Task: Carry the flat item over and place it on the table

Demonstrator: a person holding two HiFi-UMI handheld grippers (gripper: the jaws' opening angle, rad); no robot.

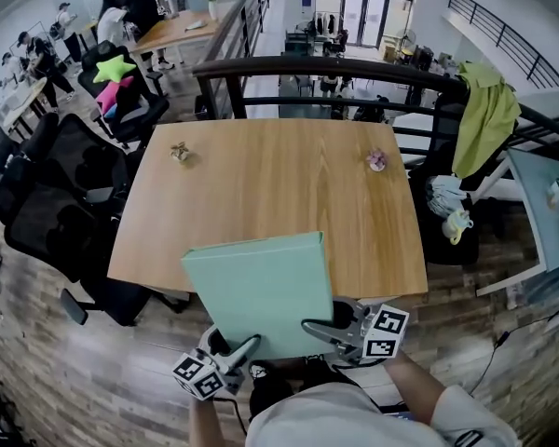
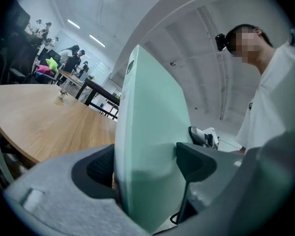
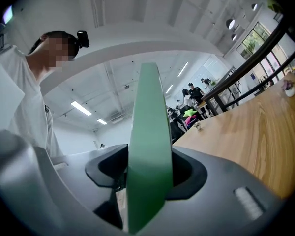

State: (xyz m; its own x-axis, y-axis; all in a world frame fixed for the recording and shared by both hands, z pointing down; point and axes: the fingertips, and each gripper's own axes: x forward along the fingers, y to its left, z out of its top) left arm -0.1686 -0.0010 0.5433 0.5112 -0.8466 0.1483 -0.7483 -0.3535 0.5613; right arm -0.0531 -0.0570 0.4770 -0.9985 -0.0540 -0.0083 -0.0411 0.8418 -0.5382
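Half done with the carry: gripping the flat item (image 1: 256, 287) by its near edge, left gripper (image 1: 247, 347) and right gripper (image 1: 315, 327) each clamped on it, tilted above the table's (image 1: 261, 184) near rim. Next, probably: reach forward, lower it flat onto the wood, then spread both jaws.

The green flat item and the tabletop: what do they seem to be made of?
The flat item looks like a rigid board, matte mint green, with uniform colour and crisp corners; plastic or coated card, I can't tell which. The tabletop looks like light wood or wood-look laminate, with visible grain lines and a smooth, soft sheen.
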